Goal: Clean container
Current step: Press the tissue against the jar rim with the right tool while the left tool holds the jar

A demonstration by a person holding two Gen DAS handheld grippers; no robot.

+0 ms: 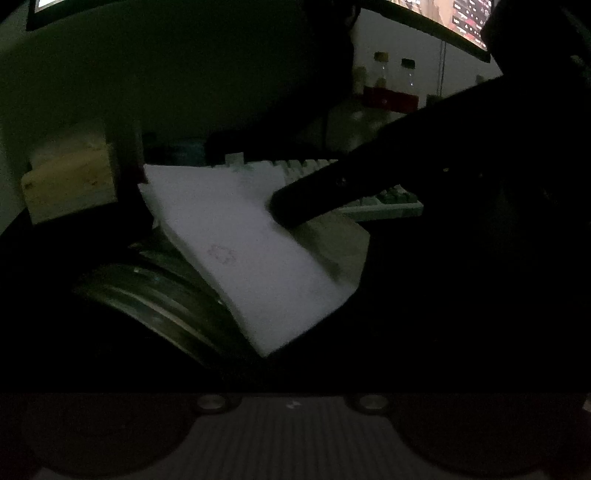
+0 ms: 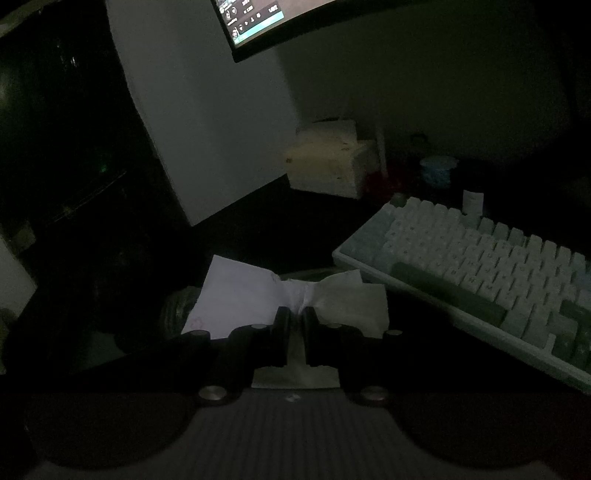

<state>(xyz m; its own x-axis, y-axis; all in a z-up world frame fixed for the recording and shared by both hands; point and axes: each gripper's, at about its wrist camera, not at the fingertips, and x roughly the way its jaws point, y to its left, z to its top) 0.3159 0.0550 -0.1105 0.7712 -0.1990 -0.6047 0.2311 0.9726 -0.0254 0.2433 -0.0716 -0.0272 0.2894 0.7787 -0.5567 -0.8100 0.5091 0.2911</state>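
Right gripper (image 2: pixel 294 314): jaws clamped on white tissue (image 2: pixel 240 295), bunched at fingertips, spread over container. Container (image 1: pixel 162 295): glass jar with ribbed rim, low on dark desk, mostly under tissue. Left gripper: fingers lost in dark; spread cannot be told. Pale keyboard (image 2: pixel 480 266) right of tissue. Cardboard box (image 2: pixel 325 166) behind. Monitor (image 2: pixel 251 22) above.

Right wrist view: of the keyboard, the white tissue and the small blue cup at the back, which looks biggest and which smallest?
1. Keyboard, widest by far.
2. White tissue, though it sits nearest the camera, which flatters it.
3. Blue cup, smallest, but also farthest, so its true size is unsure.
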